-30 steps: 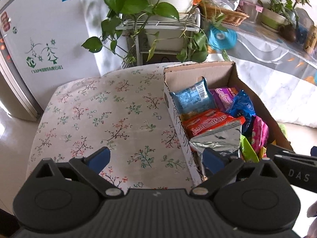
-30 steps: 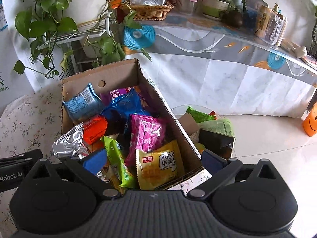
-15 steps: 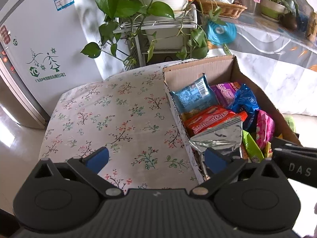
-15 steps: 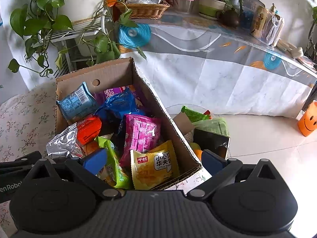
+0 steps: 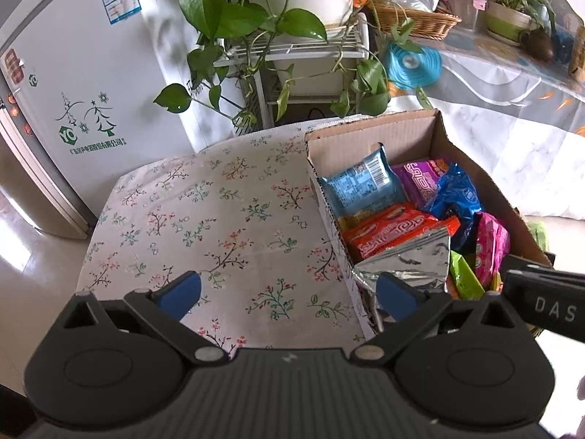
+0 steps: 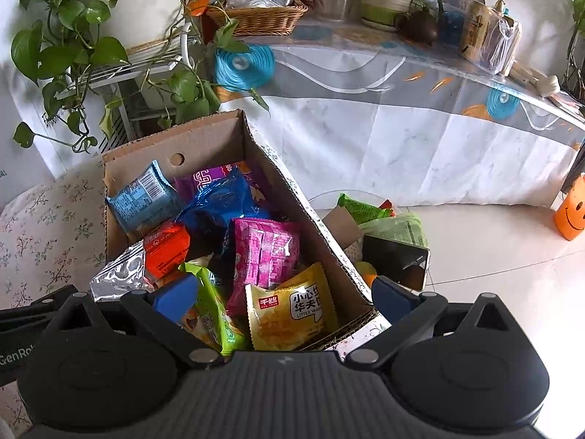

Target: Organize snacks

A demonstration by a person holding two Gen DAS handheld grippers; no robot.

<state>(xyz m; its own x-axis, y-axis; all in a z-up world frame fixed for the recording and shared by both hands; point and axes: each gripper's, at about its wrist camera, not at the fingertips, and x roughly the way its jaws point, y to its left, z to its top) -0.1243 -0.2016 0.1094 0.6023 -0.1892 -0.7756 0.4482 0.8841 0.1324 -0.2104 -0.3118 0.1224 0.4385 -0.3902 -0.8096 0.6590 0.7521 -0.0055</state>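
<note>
A cardboard box (image 5: 380, 135) (image 6: 204, 135) stands on the floral tablecloth (image 5: 219, 212), filled with several snack packets: a light blue one (image 5: 362, 183) (image 6: 142, 197), an orange one (image 5: 395, 230), a silver foil one (image 5: 409, 259), a pink one (image 6: 265, 252), a yellow one (image 6: 289, 311). My left gripper (image 5: 289, 292) is open and empty above the cloth, at the box's near left wall. My right gripper (image 6: 283, 298) is open and empty over the box's near end.
A plant stand with trailing green leaves (image 5: 292, 58) rises behind the table. A fridge (image 5: 65, 84) stands at left. A long covered table (image 6: 402, 84) with a wicker basket (image 6: 259, 18) stands at the back. A phone (image 6: 395, 261) and green packets (image 6: 365, 208) lie right of the box.
Both grippers have drawn back and up a little from the box, so more of the table and room shows. Both stay open and the packets have not moved.
</note>
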